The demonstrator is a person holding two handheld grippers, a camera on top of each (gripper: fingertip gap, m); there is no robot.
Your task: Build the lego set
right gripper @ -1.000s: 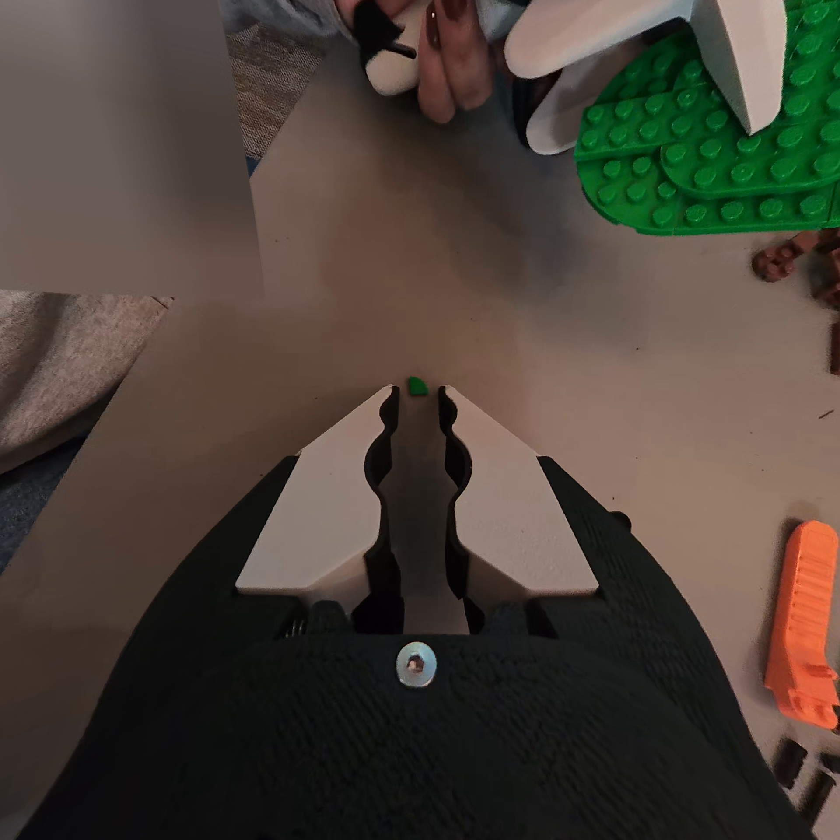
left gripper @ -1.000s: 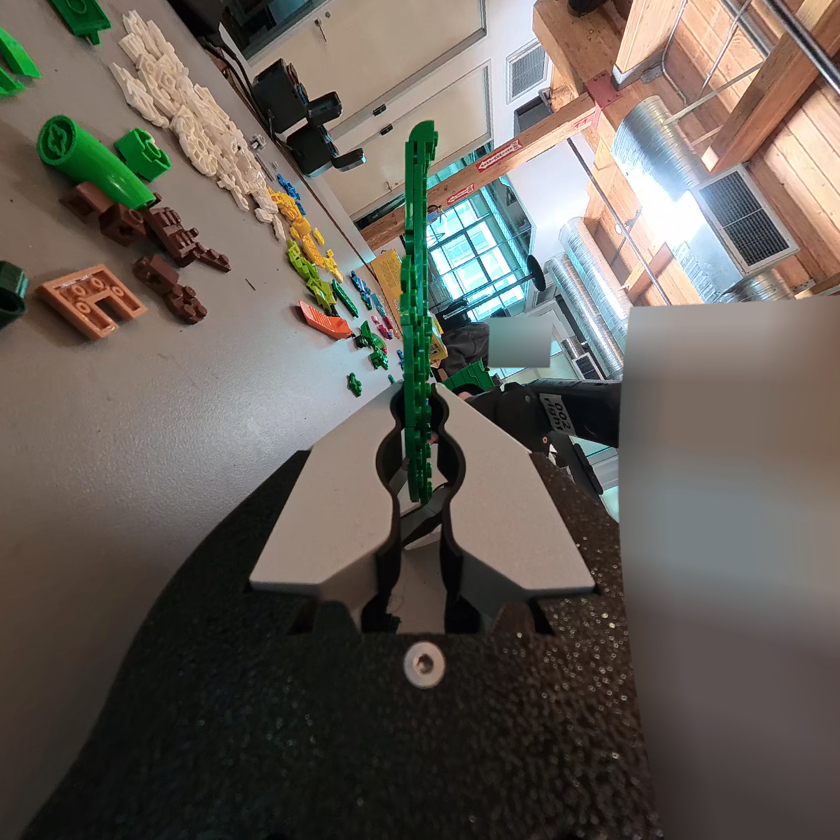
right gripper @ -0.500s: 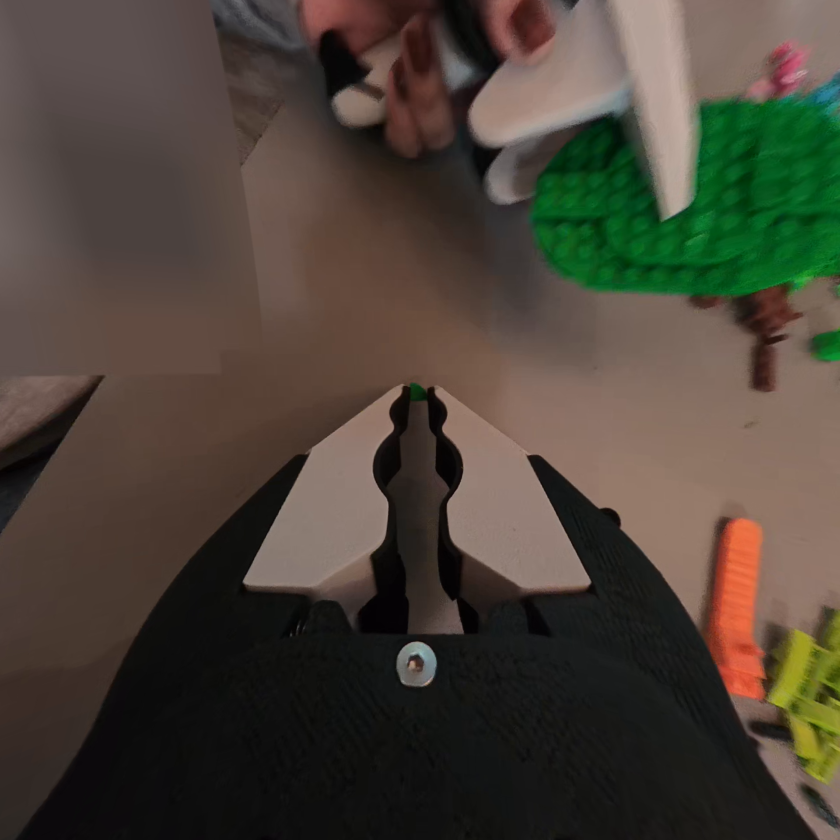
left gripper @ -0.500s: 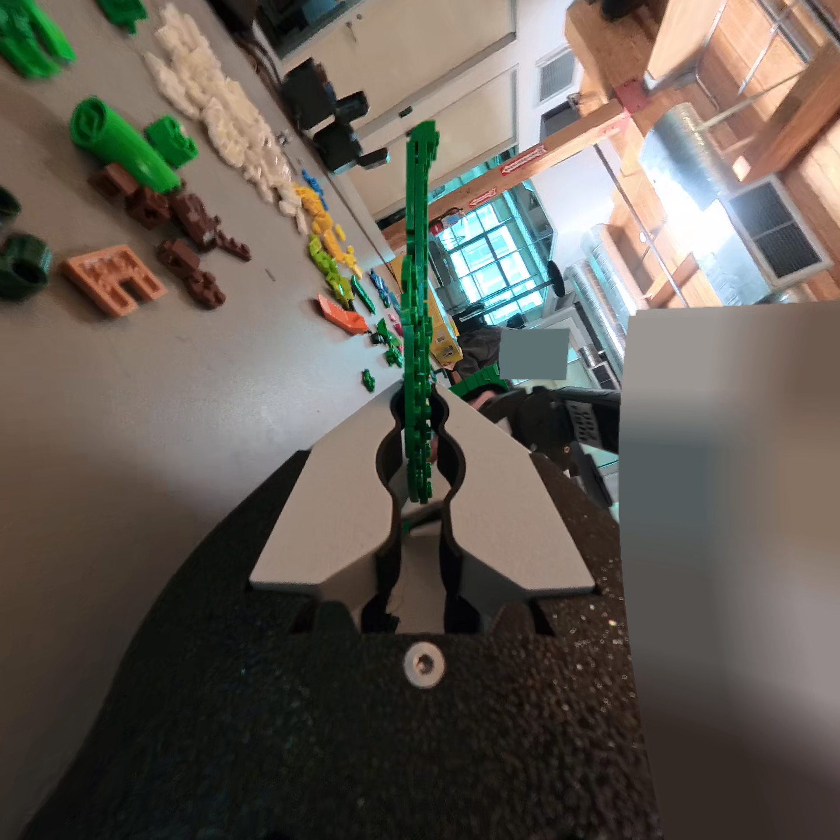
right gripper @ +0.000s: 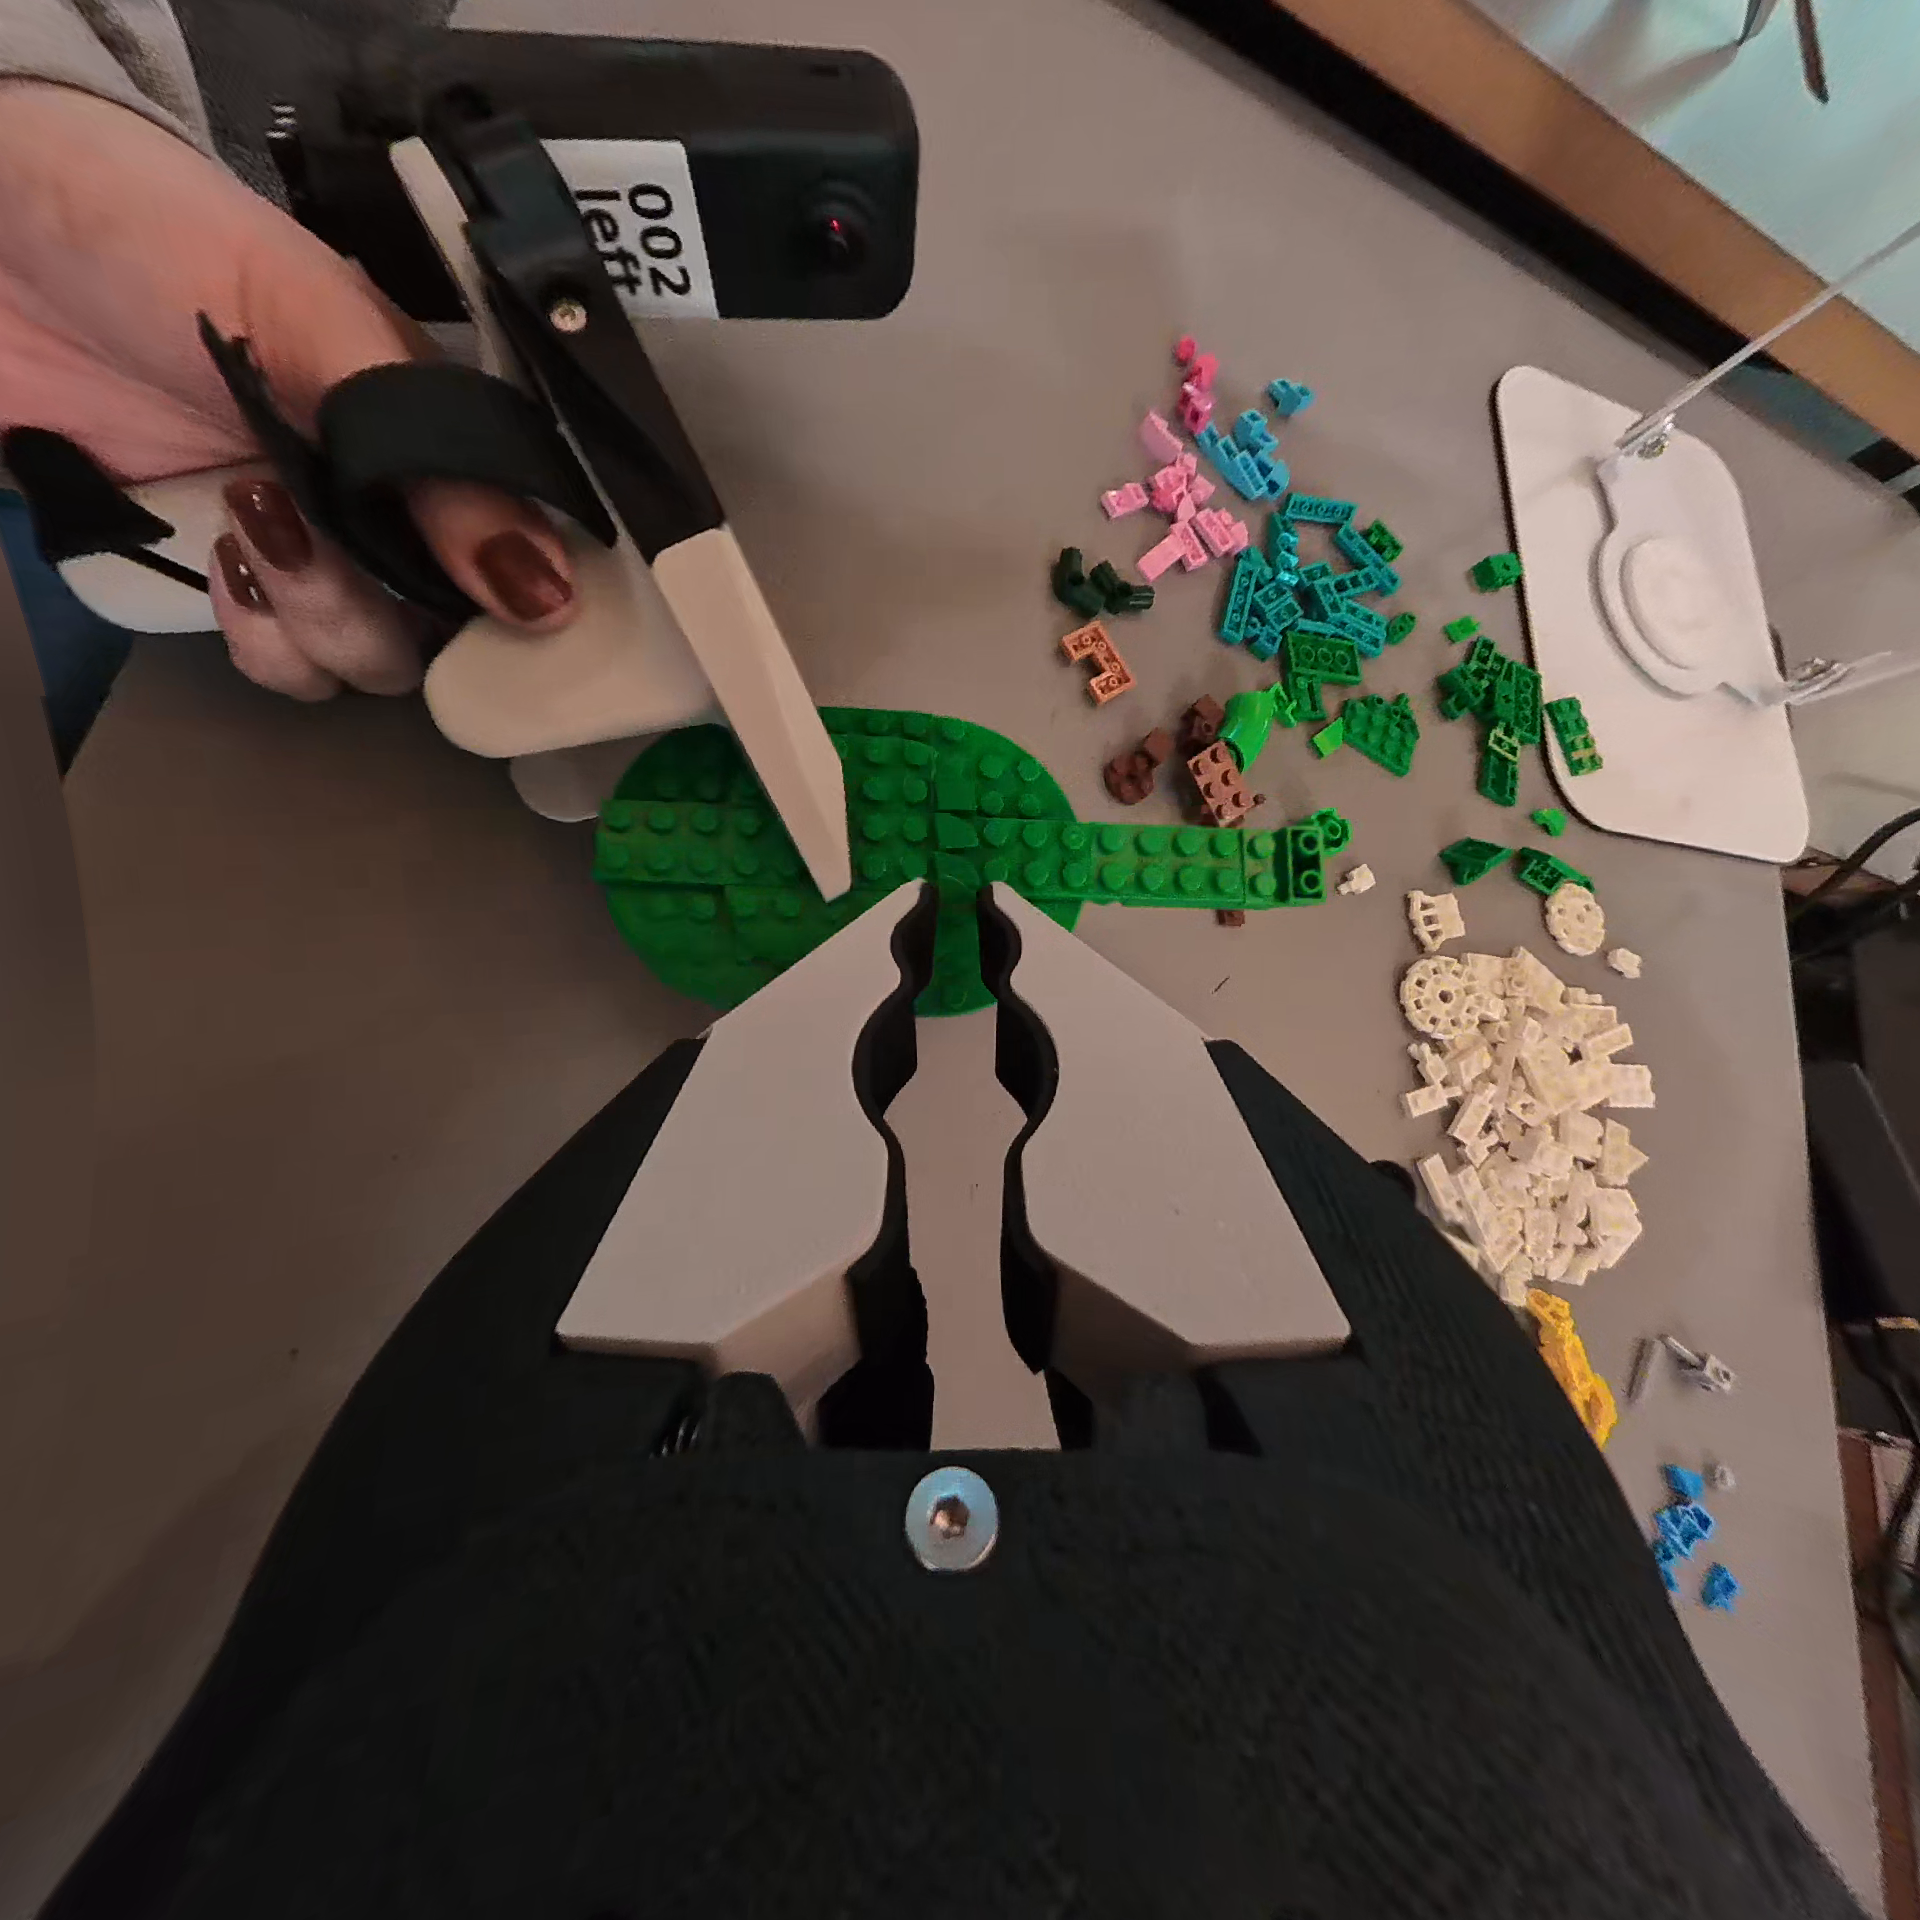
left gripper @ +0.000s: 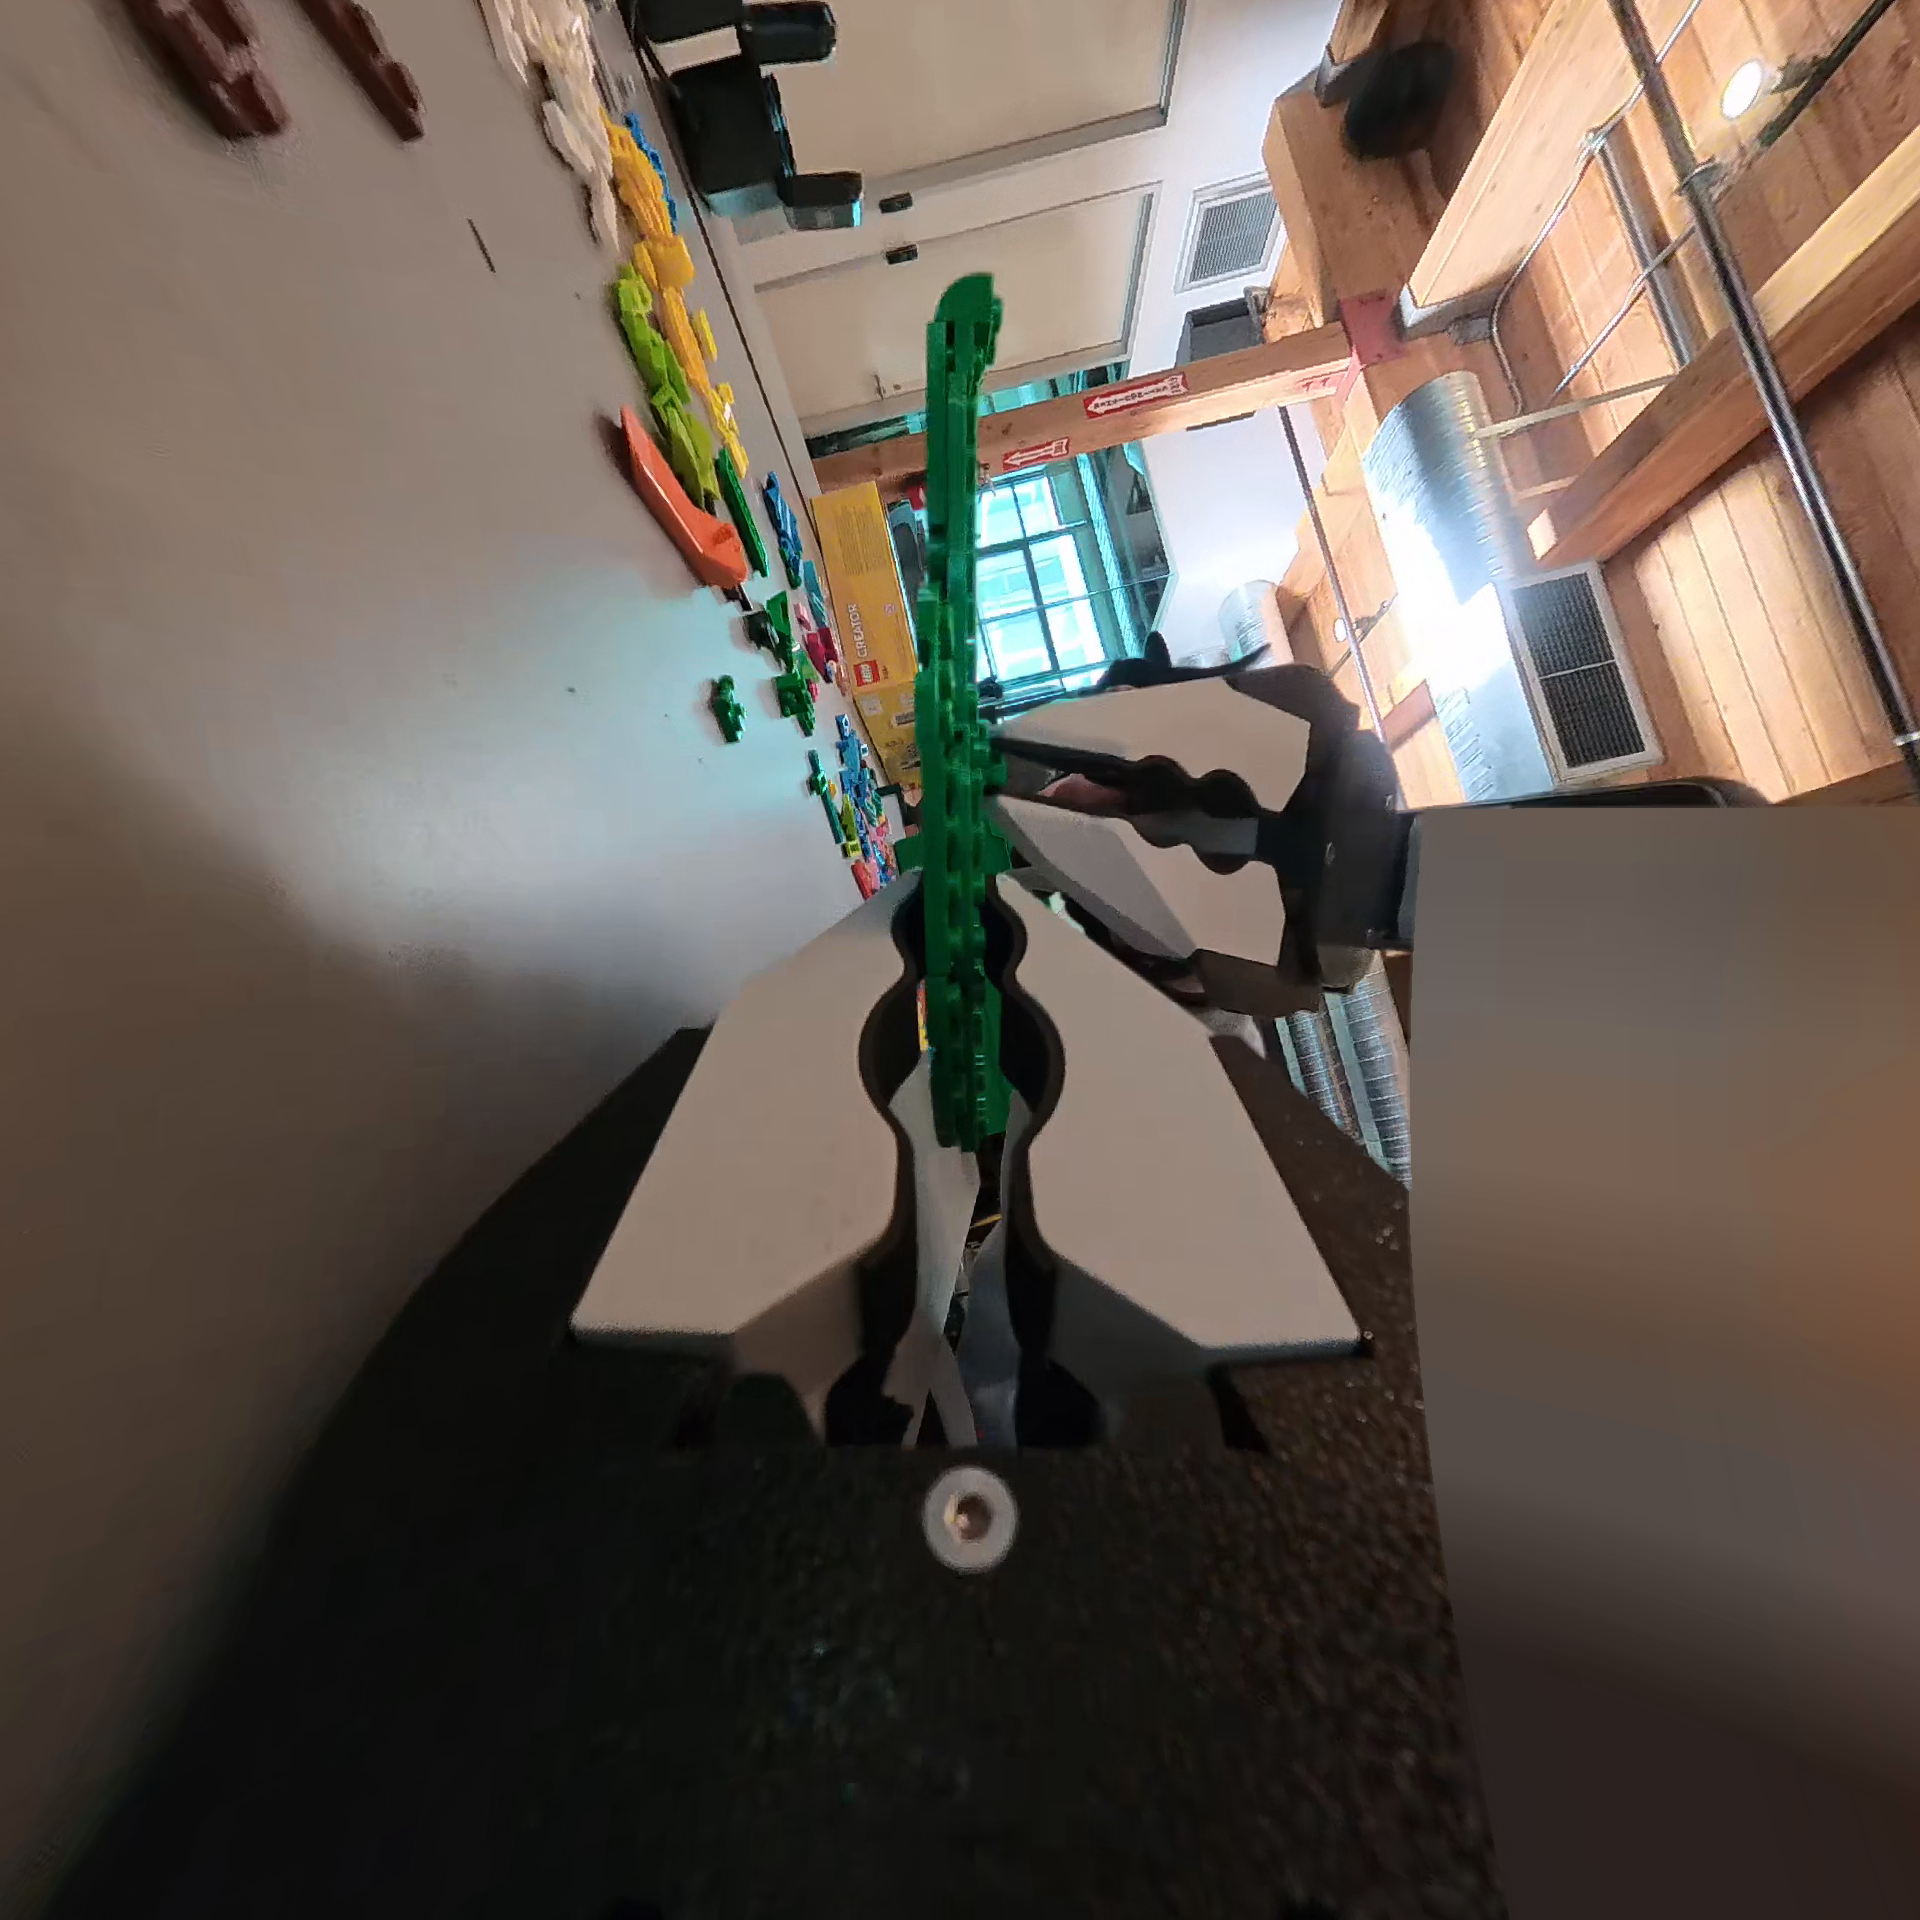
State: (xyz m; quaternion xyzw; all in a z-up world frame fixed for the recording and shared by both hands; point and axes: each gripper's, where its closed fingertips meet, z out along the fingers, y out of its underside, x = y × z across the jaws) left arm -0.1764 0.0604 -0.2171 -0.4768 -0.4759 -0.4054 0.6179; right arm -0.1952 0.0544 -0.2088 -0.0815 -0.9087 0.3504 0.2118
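Observation:
My left gripper (left gripper: 961,894) is shut on a green brick plate (left gripper: 951,623), which I see edge-on and held above the grey table (left gripper: 312,727). In the right wrist view the plate (right gripper: 1143,862) is a round disc with a long studded arm, and a left finger (right gripper: 758,727) lies across its top. My right gripper (right gripper: 951,891) is shut on a small smooth green piece (right gripper: 953,879), and its tips rest against the studded face of the plate. The left wrist view shows the right gripper (left gripper: 1003,774) meeting the plate from the right.
Loose bricks lie sorted on the table: a white pile (right gripper: 1517,1122), teal (right gripper: 1299,592), pink (right gripper: 1184,509), green (right gripper: 1496,686) and brown (right gripper: 1195,769). A white base with a stand (right gripper: 1662,623) is at the far right. A hand (right gripper: 208,416) holds the left gripper. The tips of both grippers are at nearly the same place.
My right gripper shut on the small green piece on the table, then carried it up to the green plate. My left gripper kept its hold and turned the plate toward the right gripper.

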